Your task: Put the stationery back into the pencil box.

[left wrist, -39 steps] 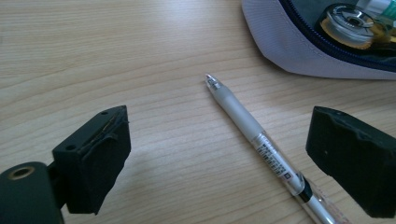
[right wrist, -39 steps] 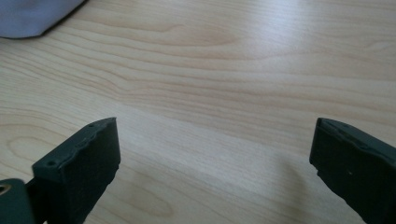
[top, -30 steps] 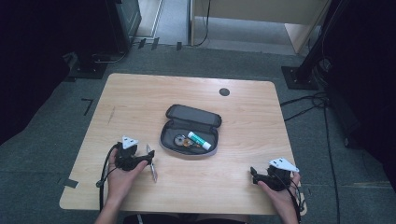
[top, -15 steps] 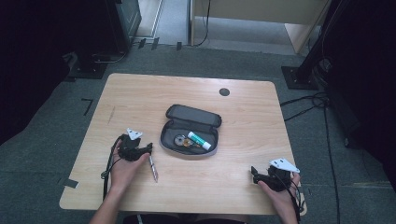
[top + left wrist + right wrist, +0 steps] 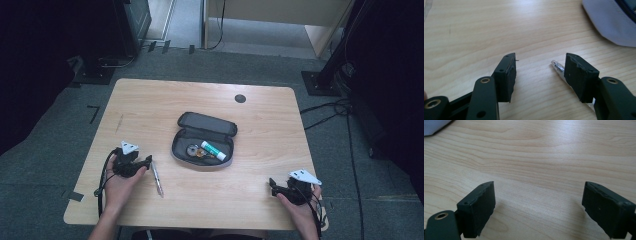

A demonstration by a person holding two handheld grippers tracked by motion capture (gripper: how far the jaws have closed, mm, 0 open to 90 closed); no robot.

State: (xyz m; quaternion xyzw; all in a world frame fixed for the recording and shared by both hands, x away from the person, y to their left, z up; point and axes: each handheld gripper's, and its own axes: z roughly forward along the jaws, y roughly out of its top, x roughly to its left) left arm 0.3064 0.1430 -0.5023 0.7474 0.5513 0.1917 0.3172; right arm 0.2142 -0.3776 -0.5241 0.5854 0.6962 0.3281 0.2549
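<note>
An open dark pencil case (image 5: 207, 123) lies at the middle of the wooden table, with a green-capped glue stick (image 5: 213, 150) and small round items inside. A slim pen (image 5: 157, 177) lies on the table left of the case. My left gripper (image 5: 147, 161) sits just left of the pen's far end. In the left gripper view this gripper (image 5: 540, 72) is open, and the pen's clear tip (image 5: 557, 67) lies beside the right jaw, not between the pads. The case's pale edge (image 5: 614, 22) shows at the upper right. My right gripper (image 5: 272, 184) rests near the front right and stands open (image 5: 539, 205) over bare wood.
A black round grommet (image 5: 240, 98) sits near the table's far edge. A faint mark (image 5: 119, 122) shows on the left part of the table (image 5: 150, 105). A corner of the case (image 5: 434, 125) shows in the right gripper view. Dark stands and cables surround the table.
My left gripper has drawn back slightly to the left, away from the pen, which now lies flat on the table. The right gripper has stayed put.
</note>
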